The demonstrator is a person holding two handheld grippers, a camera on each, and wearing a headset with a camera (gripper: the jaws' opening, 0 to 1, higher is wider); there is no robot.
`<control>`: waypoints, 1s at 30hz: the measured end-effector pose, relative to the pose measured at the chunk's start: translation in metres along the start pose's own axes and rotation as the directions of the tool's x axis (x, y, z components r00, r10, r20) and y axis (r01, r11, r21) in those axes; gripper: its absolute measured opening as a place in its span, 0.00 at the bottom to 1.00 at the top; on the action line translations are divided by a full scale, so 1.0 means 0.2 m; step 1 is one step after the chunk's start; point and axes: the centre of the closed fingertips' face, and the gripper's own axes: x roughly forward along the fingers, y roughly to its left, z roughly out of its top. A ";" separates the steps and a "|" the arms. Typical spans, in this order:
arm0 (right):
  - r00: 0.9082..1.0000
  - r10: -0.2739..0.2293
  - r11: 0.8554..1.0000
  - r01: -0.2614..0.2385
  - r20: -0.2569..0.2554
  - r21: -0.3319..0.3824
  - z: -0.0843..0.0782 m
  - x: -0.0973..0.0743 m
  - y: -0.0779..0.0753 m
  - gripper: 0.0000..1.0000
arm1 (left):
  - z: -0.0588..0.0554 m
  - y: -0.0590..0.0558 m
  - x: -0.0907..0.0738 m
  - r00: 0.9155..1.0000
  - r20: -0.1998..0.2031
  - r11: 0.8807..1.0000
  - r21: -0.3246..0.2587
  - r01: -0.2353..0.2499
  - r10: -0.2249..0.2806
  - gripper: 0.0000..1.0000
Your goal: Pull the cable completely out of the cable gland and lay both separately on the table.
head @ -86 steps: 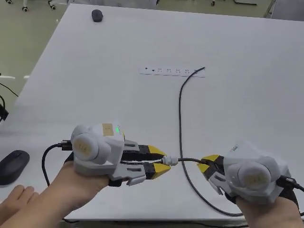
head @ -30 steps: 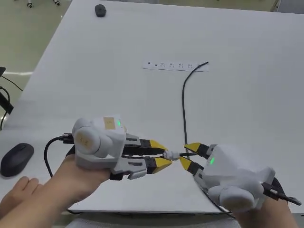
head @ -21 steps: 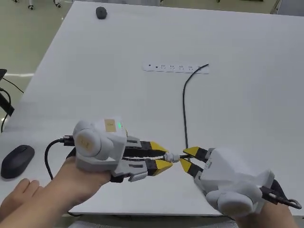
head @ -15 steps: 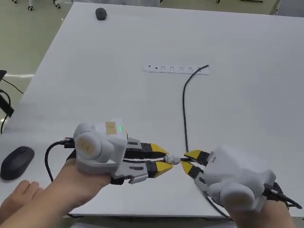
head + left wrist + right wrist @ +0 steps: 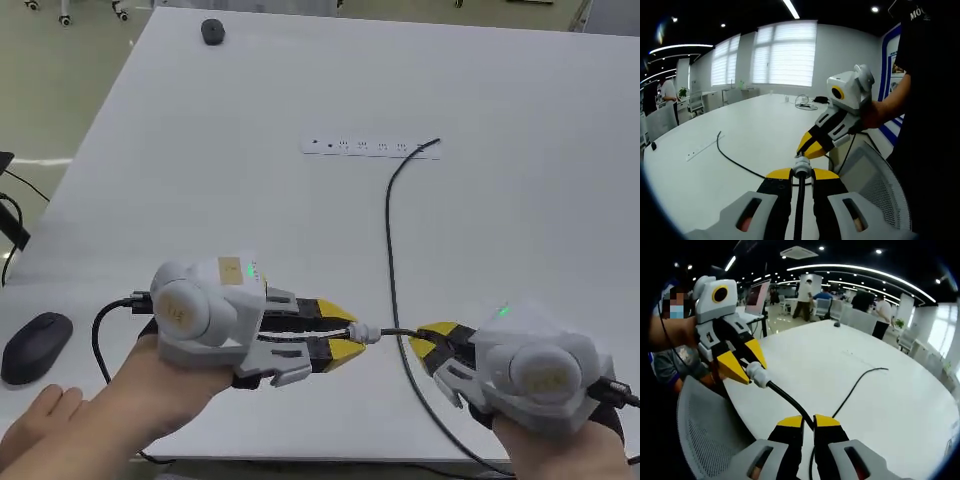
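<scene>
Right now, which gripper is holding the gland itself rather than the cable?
The left gripper: its fingers are shut on the white cable gland. The right gripper pinches only the black cable beside it.

Bright, even light leaves soft shadows on the white tabletop [image 5: 250, 120]. Both gripper views bend at the edges, and the blind-covered windows [image 5: 782, 55] glare.

Head view looks down on table [image 5: 300, 80]; gripper views face each other, close, sharing cable gland [image 5: 801, 165].
</scene>
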 end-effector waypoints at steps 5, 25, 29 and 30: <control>1.000 -0.010 0.994 0.011 -0.005 0.106 -0.06 0.00 -0.07 0.02 | 0.00 0.00 0.00 1.000 0.002 1.000 0.000 -0.003 0.003 0.15; 0.994 -0.035 0.894 0.077 -0.103 0.441 -0.34 0.06 -0.21 0.02 | -0.01 -0.01 -0.01 1.000 0.004 1.000 0.009 -0.006 0.006 0.15; 0.993 -0.037 0.872 0.085 -0.108 0.482 -0.38 0.07 -0.24 0.02 | -0.01 -0.01 -0.01 1.000 0.005 1.000 0.009 -0.005 0.005 0.15; 0.994 -0.039 0.876 0.085 -0.106 0.476 -0.37 0.07 -0.23 0.02 | -0.01 -0.01 -0.01 1.000 0.003 1.000 0.008 -0.005 0.005 0.15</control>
